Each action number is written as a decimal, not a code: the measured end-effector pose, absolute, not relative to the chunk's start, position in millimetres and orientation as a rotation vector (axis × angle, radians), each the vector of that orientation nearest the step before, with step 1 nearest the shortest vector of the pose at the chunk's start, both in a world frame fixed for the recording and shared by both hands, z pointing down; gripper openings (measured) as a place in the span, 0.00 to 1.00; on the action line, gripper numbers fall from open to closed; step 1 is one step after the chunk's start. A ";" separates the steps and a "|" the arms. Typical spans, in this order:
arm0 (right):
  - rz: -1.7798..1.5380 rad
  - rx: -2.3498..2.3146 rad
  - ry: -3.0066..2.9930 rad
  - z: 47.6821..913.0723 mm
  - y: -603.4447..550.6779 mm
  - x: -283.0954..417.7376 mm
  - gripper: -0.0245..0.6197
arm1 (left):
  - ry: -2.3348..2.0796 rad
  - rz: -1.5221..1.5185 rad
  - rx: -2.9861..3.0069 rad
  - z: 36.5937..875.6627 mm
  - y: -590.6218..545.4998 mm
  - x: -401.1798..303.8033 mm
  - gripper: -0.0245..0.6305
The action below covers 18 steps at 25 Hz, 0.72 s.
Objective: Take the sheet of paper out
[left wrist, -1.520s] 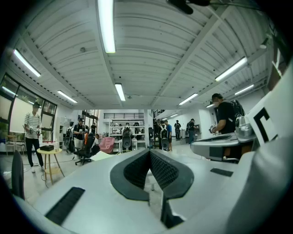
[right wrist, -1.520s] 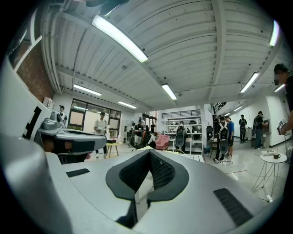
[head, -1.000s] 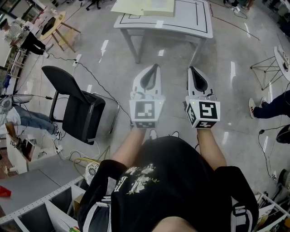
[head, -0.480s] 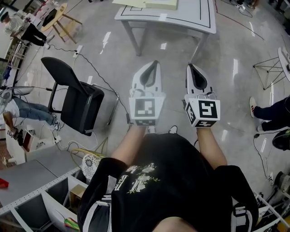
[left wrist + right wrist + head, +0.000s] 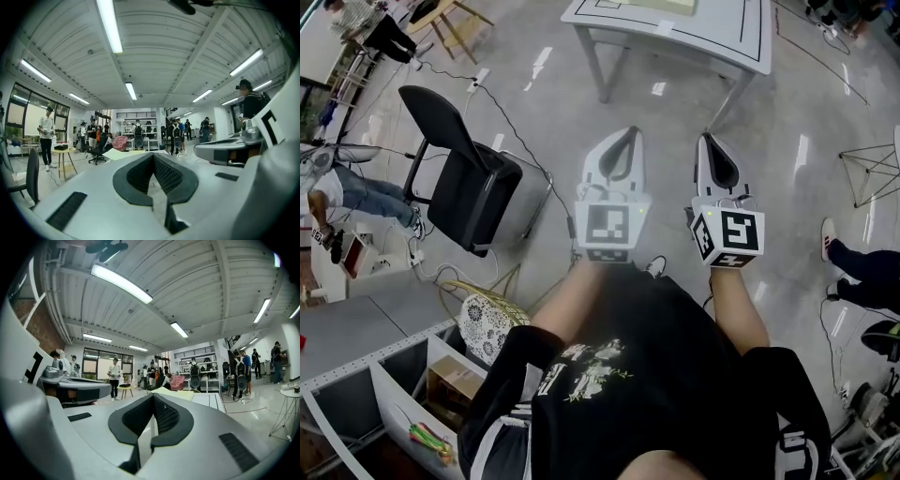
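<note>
Two grippers are held out side by side above the bare floor in the head view, the left gripper and the right gripper. They are apart from each other and both point toward a white table well ahead. A black office chair stands off to my left, and a grey shelf unit sits at the lower left. In the left gripper view, the left gripper is clenched. Its black ribbed pads meet at the tips with nothing caught between them. Beyond them the sheet of paper lies flat on the table, well away from the jaws. In the right gripper view, the right gripper is also closed tip to tip, empty and touching nothing. The pale yellow sheet of paper lies on the white table past the tips, toward the table's left side. Several people stand further back in the room.
</note>
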State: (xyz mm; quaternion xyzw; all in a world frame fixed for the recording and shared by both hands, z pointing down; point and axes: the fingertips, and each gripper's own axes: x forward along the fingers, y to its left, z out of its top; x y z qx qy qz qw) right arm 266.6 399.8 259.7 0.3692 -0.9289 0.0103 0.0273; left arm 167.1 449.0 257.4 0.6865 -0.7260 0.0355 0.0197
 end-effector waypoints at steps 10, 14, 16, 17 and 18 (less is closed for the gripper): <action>-0.036 1.113 -2.911 243.6 374.8 221.8 0.04 | -2.281 0.069 2.142 243.8 420.2 128.8 0.03; -0.087 1.131 -2.928 231.6 358.7 198.7 0.04 | -2.291 0.063 2.170 232.8 401.7 106.1 0.03; -0.098 1.135 -2.941 228.3 349.2 185.5 0.04 | -2.295 0.060 2.169 231.3 393.6 91.4 0.03; -0.103 1.138 -2.945 227.7 345.2 178.7 0.04 | -2.294 0.055 2.163 232.3 390.2 83.6 0.03; -0.110 1.142 -2.948 227.4 341.7 172.5 0.04 | -2.291 0.050 2.152 234.1 387.0 76.2 0.03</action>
